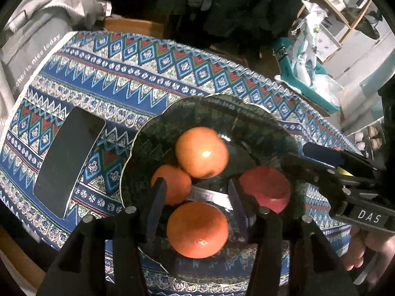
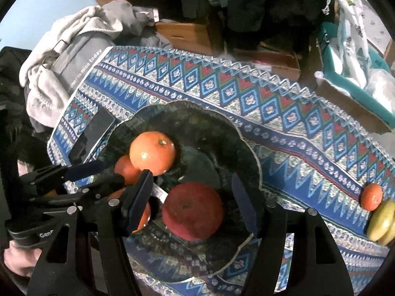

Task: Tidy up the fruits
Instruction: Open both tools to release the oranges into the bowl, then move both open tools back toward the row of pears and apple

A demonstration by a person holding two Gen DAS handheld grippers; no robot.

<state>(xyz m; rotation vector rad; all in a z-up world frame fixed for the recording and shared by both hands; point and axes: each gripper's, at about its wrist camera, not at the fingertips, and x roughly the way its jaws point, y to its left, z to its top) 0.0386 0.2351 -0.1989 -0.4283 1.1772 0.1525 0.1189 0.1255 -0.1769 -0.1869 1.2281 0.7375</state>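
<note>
A dark green plate (image 1: 209,113) on a patterned cloth holds three oranges and a red apple (image 1: 264,187). My left gripper (image 1: 195,182) hangs over the plate's near side. The nearest orange (image 1: 197,229) lies between its fingers with a thin gap on each side, so the jaws are open. Two more oranges (image 1: 202,151) (image 1: 172,185) rest behind. In the right wrist view my right gripper (image 2: 191,175) straddles the apple (image 2: 192,209). The apple sits on the plate (image 2: 197,123), and plate shows between it and each pad.
A black phone (image 1: 66,162) lies on the cloth left of the plate. A small orange (image 2: 371,196) and a yellow-green fruit (image 2: 381,219) sit at the cloth's right end. Grey clothing (image 1: 37,37) is piled at the far left, and a teal box (image 1: 308,86) stands beyond the far right edge.
</note>
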